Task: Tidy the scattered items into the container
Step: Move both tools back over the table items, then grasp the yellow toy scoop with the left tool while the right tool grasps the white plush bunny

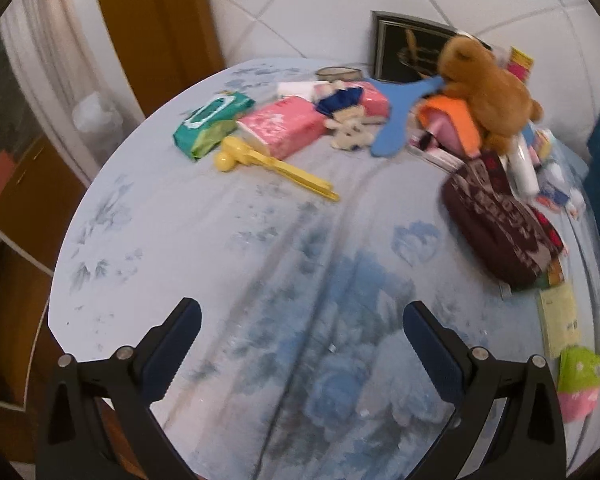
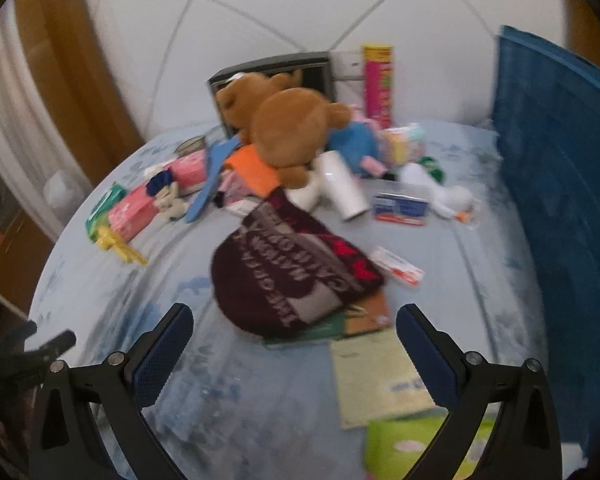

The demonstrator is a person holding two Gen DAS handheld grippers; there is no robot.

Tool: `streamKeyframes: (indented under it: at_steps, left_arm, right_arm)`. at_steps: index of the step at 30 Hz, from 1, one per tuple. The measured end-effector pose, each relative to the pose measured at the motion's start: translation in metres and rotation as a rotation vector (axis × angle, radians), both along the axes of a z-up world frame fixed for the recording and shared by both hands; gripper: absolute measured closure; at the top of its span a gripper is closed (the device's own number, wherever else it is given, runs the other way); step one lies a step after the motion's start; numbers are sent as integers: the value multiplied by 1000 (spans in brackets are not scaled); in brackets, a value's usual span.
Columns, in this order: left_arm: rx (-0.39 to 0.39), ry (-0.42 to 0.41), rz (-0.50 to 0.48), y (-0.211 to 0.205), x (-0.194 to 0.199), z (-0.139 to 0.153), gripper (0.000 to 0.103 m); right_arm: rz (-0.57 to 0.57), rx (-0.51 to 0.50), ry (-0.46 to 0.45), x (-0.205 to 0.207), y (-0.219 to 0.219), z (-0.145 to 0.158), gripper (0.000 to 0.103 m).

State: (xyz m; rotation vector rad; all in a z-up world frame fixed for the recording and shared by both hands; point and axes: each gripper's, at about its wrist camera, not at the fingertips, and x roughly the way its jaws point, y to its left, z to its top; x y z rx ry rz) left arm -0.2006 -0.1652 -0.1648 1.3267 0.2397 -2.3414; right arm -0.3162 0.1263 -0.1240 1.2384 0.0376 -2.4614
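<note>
Both grippers hang wide open and empty over the blue-patterned bedsheet [image 1: 204, 248]: our left gripper [image 1: 302, 312] faces a bare stretch of it, while our right gripper [image 2: 294, 318] points at the maroon knit hat [image 2: 288, 276], which lies just ahead of the fingertips on some flat paper packets [image 2: 374, 376]. Further back, the brown teddy bear [image 2: 288, 128] sits on the heap of small items, with the white bottle [image 2: 342, 186] touching it. Off to the left lie the pink tissue packs [image 1: 280, 128], the green wipes pack [image 1: 210, 122] and the yellow clip tool [image 1: 268, 166]. We take the blue bin [image 2: 556, 184] at the right edge to be the container; only its wall shows.

We judge the hat the sensible first pick. It is soft, so we should come down over a raised fold, pinch deep enough to gather cloth, and lift straight up to avoid dragging the packets beneath. Our left gripper could meanwhile start on the yellow tool.
</note>
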Motion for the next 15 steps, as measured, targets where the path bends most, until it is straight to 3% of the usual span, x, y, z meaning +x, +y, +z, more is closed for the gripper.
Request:
streamKeyframes:
  at_steps: [4,7,10,13,15]
  left_arm:
    - [17,7,45,-32,-8,1,1]
    - [23,-7,52,-58,-22,-4,12]
    - [44,-25,42,-88,-49,-12,17]
    - [75,-36,32,-112,-83,-20,17]
    - [94,-42,27,-123,-106,-25,17]
  right_arm:
    - [38,47,11,-11,-35,4,0]
    - [75,47,12,-21,-67,3,2]
    - [102,42,-6,-33,-104,-6,19]
    - [107,45,-42,-48,-142,-22,22]
    - [105,52,-60,-56,-163,-32,31]
